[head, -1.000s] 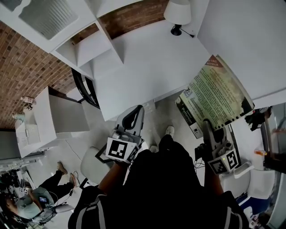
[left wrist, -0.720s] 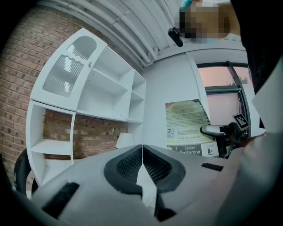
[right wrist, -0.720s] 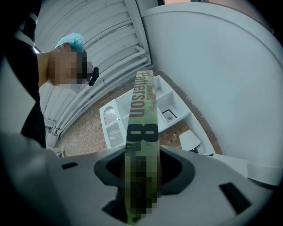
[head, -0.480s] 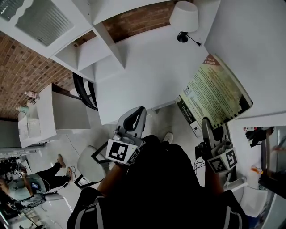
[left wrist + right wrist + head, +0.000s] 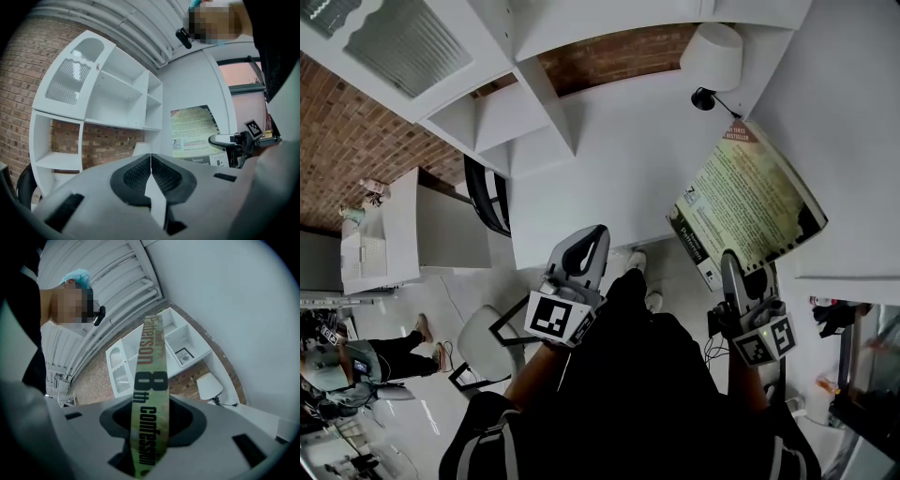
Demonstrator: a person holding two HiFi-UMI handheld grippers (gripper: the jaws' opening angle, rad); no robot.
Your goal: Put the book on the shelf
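Note:
My right gripper (image 5: 732, 269) is shut on the book (image 5: 748, 209), a green-covered paperback held up at the right of the head view, its back cover facing the camera. Seen from the right gripper view, its spine (image 5: 151, 394) stands upright between the jaws of that gripper (image 5: 152, 405). My left gripper (image 5: 596, 236) is shut with nothing in it; its pads (image 5: 151, 169) meet in the left gripper view, where the book (image 5: 192, 132) shows to the right. The white shelf unit (image 5: 502, 122) with open compartments (image 5: 115, 91) stands ahead on the desk against a brick wall.
A white desk (image 5: 609, 159) lies ahead with a white lamp (image 5: 717, 56) at its far right. A black chair (image 5: 487, 192) stands at the desk's left edge, beside a white cabinet (image 5: 384, 239). A white stool (image 5: 483, 342) and a seated person (image 5: 347, 361) are at the left.
Both grippers and the head have moved toward the desk and shelf, which now sit lower and nearer in the head view. The book stays in my right gripper.

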